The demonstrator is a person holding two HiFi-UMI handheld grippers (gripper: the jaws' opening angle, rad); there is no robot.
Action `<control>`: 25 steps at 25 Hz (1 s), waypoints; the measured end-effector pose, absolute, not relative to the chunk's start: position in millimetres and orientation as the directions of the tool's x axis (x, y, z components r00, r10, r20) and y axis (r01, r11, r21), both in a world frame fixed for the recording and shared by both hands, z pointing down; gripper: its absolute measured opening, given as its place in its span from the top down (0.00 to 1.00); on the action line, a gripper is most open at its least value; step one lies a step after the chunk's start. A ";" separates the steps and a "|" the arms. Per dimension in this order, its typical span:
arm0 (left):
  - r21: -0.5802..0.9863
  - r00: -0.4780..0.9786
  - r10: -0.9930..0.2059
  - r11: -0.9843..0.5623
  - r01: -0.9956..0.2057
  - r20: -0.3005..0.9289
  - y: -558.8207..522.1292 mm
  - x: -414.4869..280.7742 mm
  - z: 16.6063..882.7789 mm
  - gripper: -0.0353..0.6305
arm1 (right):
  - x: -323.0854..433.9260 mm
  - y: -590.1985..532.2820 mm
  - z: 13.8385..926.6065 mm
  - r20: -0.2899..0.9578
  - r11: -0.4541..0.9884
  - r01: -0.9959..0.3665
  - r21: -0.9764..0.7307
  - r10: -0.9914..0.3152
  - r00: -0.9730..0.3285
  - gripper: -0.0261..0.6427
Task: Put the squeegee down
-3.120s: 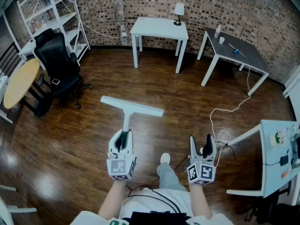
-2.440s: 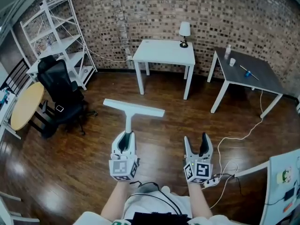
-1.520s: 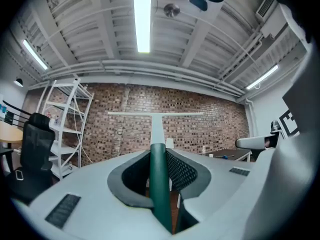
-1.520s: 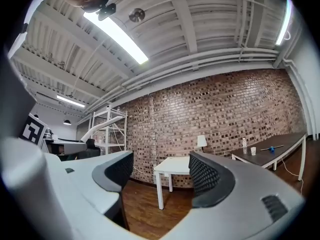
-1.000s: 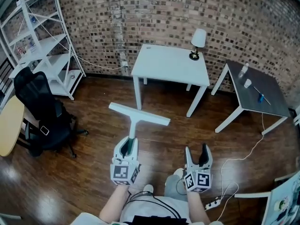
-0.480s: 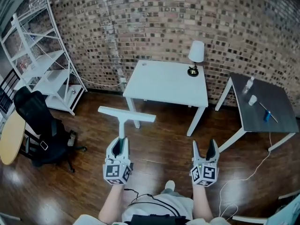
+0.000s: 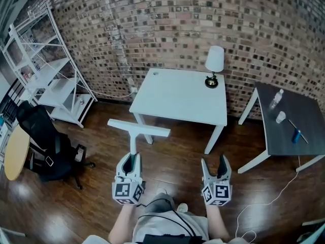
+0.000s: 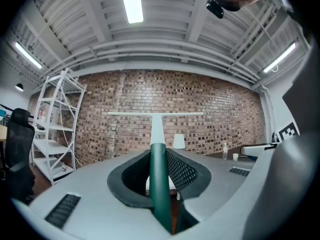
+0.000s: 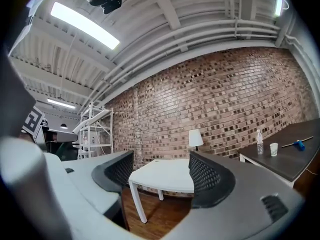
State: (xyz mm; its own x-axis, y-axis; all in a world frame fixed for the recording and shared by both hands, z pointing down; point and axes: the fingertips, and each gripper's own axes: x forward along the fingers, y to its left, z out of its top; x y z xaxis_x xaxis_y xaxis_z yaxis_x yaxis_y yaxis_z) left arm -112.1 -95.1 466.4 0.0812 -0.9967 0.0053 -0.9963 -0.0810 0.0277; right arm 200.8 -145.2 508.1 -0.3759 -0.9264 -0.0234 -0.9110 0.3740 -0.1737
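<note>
The squeegee [image 7: 137, 129] has a pale blade and a dark green handle [image 8: 159, 184]. My left gripper [image 7: 130, 161] is shut on that handle and holds it level, blade [image 8: 156, 114] pointing ahead toward the white table [image 7: 177, 96]. In the head view the blade hangs over the floor just short of the table's near left corner. My right gripper [image 7: 215, 165] stands open and empty beside it, its jaws framing the white table [image 9: 165, 176] in the right gripper view.
A small lamp [image 7: 213, 65] stands on the white table's far edge against the brick wall. A dark table [image 7: 292, 126] with a bottle and cup is at right. White shelving [image 7: 48, 75] and a black office chair [image 7: 43, 146] stand at left. Wooden floor lies underfoot.
The person has walked toward the brick wall; the white table has come nearer and the chair slid left. Both grippers kept their pose, the left still gripping the squeegee.
</note>
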 end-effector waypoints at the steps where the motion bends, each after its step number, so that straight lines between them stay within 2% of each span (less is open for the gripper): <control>1: 0.026 0.084 -0.996 -0.084 -0.996 0.008 -103.7 -112.0 469.2 0.83 | 199.1 -152.9 511.4 -0.023 0.377 -0.910 -0.175 -0.925 -0.379 0.42; 9: 0.027 0.127 -0.992 -0.127 -0.991 -0.012 -219.7 -106.9 487.3 0.83 | 201.0 -242.9 536.3 0.014 0.358 -0.921 -0.155 -0.931 -0.364 0.42; 13: 0.057 0.177 -0.984 -0.178 -0.982 -0.038 -307.6 -99.3 495.1 0.83 | 202.7 -323.7 513.9 -0.026 0.334 -0.935 -0.117 -0.943 -0.333 0.42; 17: 0.093 0.211 -0.976 -0.215 -0.972 -0.049 -390.8 -104.7 489.6 0.83 | 177.8 -409.9 488.9 -0.054 0.331 -0.936 -0.119 -0.944 -0.327 0.42; 25: 0.089 0.261 -0.965 -0.260 -0.962 0.002 -500.6 -132.3 499.7 0.83 | 129.7 -528.7 481.5 -0.026 0.319 -0.943 -0.091 -0.948 -0.318 0.42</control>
